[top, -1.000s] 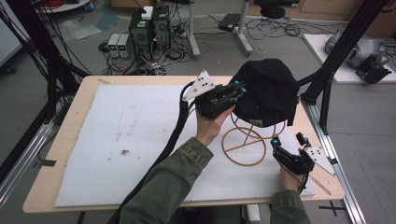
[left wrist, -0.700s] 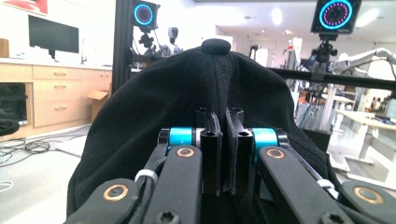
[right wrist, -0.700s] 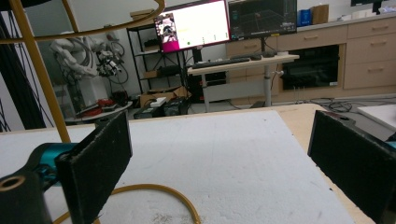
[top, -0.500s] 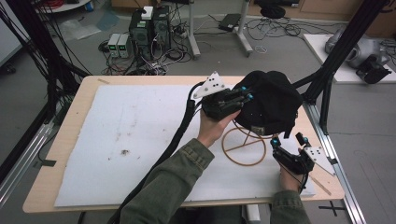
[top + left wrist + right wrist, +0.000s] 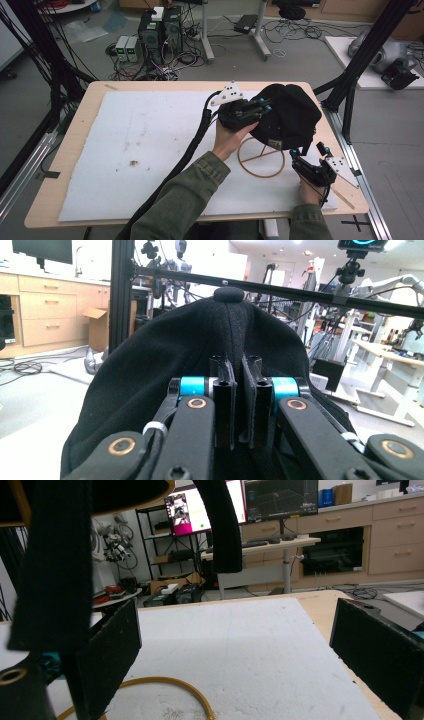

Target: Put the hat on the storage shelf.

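Black fabric cap [image 5: 290, 117] sits atop a yellow wire ring stand [image 5: 261, 158] at the table's right end, pinched between the left gripper's [image 5: 262, 105] closed jaws. The left gripper view shows its top button [image 5: 228, 293]. The right gripper [image 5: 306, 149] waits beside, jaws wide.

light: even, bright overhead | shadows: soft | glare: windows blown out | blur: near parts soft

Jaws pinched on black cap [image 5: 150, 365]
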The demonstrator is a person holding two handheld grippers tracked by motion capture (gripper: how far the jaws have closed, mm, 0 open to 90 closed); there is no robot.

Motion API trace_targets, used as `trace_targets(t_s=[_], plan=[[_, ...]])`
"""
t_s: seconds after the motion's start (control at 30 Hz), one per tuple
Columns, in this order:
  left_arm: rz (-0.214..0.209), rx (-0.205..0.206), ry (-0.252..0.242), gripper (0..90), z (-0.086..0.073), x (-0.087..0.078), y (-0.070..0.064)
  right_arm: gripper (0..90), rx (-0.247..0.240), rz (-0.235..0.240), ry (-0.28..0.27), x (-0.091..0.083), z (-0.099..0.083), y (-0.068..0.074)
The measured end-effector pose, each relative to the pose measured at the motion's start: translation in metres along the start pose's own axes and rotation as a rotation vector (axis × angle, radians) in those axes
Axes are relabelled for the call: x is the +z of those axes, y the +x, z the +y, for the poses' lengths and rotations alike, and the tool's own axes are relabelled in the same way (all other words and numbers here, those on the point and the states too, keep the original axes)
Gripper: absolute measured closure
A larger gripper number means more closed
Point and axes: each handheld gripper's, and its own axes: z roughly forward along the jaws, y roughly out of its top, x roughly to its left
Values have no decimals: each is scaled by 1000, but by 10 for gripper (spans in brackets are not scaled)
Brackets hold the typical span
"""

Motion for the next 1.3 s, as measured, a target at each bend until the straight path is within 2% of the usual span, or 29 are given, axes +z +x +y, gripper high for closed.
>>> trace_targets(t_s=[0.07, 0.17, 0.23, 0.4, 0.43, 0.5, 0.53, 0.57, 0.7, 0.93, 1.13, 1.3], plan=[[11, 0, -2, 793, -1, 0, 0, 53, -4, -1, 1, 0, 0, 0], [7, -8, -6, 777, -1, 1, 0, 53, -6, -1, 0, 0, 0, -1], [7, 1, -7, 760, -2, 1, -1, 53, -3, -2, -1, 0, 0, 0], [5, 4, -14, 608, -3, 0, -1, 53, -6, -2, 1, -1, 0, -1], [14, 2, -17, 522, -3, -1, -1, 53, -5, -3, 0, -1, 0, -1], [20, 6, -29, 492, -2, -2, -1, 53, -4, -3, 0, -1, 0, -1], [27, 12, -37, 470, -1, -4, -1, 53, -6, -4, 1, -1, 0, -1], [45, 21, -48, 374, -1, -5, -1, 53, -8, -5, 4, -1, 0, -1], [112, 67, -78, 308, 2, -14, -2, 53, -10, -11, 5, -2, 0, -1], [175, 71, -107, 273, 4, -31, 5, 53, -12, -11, 6, -2, 0, 0], [232, 82, -98, 266, 1, -48, 11, 53, -28, -11, 8, -1, 0, 1], [295, 89, -100, 250, -3, -68, 19, 53, -30, -11, 9, -1, 0, 2]])
